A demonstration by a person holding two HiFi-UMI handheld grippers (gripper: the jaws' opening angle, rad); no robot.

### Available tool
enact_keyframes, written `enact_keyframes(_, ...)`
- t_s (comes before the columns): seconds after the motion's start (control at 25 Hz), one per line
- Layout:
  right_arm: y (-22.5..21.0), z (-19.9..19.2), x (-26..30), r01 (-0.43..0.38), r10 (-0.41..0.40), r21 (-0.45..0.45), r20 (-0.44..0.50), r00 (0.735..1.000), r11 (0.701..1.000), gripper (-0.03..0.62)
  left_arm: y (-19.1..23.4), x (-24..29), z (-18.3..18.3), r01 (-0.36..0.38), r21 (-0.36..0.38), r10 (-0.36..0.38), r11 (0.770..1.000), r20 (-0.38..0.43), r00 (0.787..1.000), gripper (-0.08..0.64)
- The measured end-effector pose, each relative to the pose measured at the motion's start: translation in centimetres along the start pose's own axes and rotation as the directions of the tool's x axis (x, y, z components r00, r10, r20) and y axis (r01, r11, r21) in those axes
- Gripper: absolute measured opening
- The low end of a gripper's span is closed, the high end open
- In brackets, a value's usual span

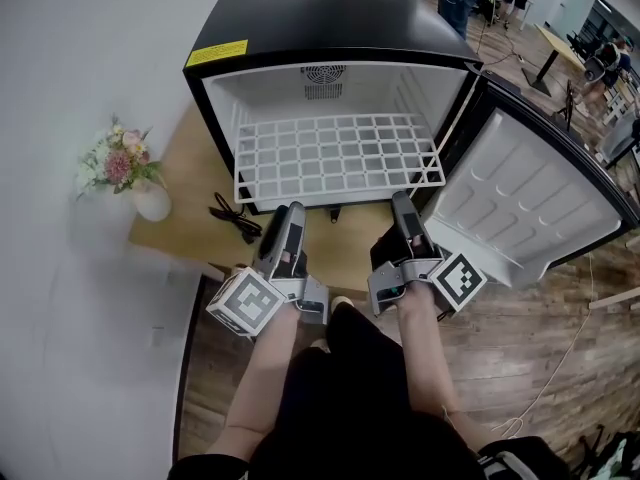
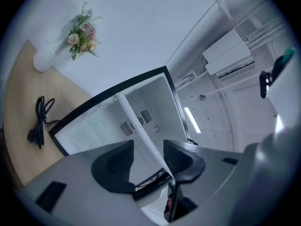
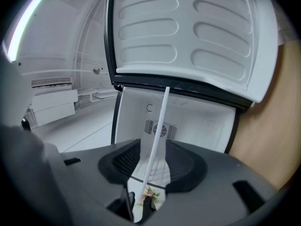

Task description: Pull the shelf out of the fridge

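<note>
Head view: wire shelf (image 1: 338, 160) sticks partway out of the mini fridge (image 1: 320, 18), its front rail running 9-to-3. Left gripper (image 1: 293, 209) and right gripper (image 1: 400, 199) straddle it, jaws apart and unclamped, both equally near. Pull direction is 6 o'clock.

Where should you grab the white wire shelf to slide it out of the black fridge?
Grab the white wire shelf by its front rim, which pokes out of the black fridge. Come straight from the front, with the left tool and right tool spread apart. The rim is thin and flat, so it slips edge-on between open jaws.
</note>
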State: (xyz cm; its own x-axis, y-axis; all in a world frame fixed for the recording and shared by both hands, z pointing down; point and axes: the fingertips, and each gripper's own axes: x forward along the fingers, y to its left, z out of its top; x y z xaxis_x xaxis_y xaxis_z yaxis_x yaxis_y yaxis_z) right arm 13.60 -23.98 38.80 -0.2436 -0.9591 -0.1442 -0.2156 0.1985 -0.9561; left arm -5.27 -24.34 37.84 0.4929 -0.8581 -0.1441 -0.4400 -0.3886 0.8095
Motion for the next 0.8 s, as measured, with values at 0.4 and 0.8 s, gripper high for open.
enact_keyframes(0.4,1.2,-0.7,-1.8,-0.050,0.017,-0.342,-0.098,0.995,0.938,0.138,-0.9,-1.2,-3.3,0.055,0.409,0.018,0.911,-0.174,0.985,0.175)
enact_keyframes(0.8,-0.2,-2.2,-3.2,-0.033,-0.139,-0.757,-0.162,0.977,0.653,0.063,-0.4,-1.7,-5.4,0.108,0.632,0.084,0.767,-0.266,0.960,0.117)
